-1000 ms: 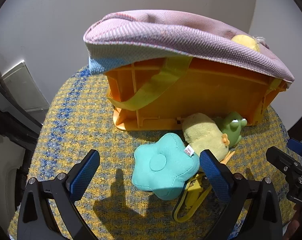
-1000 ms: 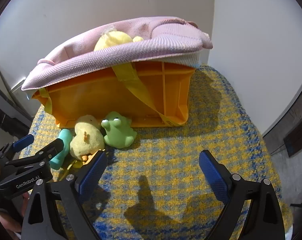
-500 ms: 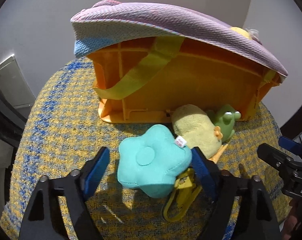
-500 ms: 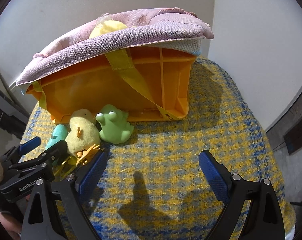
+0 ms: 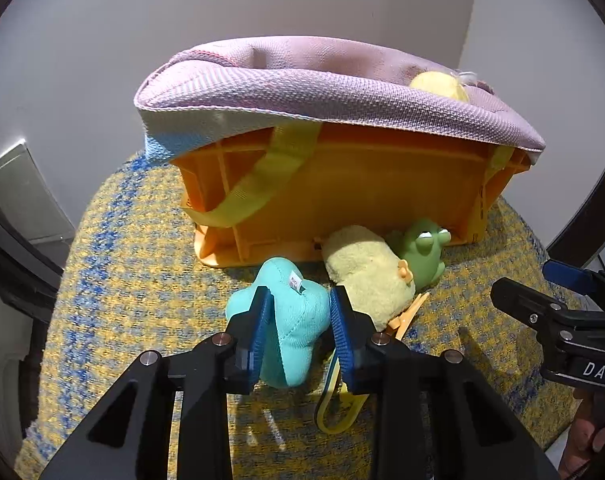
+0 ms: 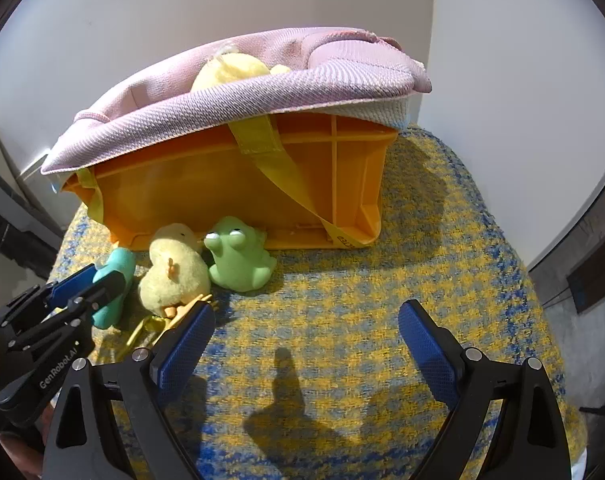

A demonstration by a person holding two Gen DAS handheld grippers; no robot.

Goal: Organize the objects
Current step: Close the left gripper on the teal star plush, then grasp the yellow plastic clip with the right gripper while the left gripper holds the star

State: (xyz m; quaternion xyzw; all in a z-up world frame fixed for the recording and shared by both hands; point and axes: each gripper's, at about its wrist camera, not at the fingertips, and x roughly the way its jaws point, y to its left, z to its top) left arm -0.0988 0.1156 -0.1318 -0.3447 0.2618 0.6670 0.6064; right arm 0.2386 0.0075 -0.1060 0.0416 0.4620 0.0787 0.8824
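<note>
The left hand-held gripper (image 5: 298, 322) is pinching the teal star plush (image 5: 288, 320), its blue pads having just been closing until they are pressing into both sides of the toy and squeezing its middle narrow. The star is sitting on the yellow-and-blue woven cloth (image 5: 122, 280), just in front of the orange crate (image 5: 342, 196), with the yellow chick plush (image 5: 366, 276) touching its right side and the green frog toy (image 5: 422, 254) just beyond that. A yellow clip (image 5: 338, 404) is lying under the star's near edge. The plush looks light and soft — it is giving way under the pads, so a grip across the thick centre, as here, seems safer than one on a floppy point, which could slip out. The right hand-held gripper (image 6: 306, 340) is hanging wide open over bare cloth with nothing between its pads. A pink fabric bag (image 5: 322, 88) is draped over the crate, its yellow strap (image 5: 262, 176) hanging down the front — a possible snag on the way in
</note>
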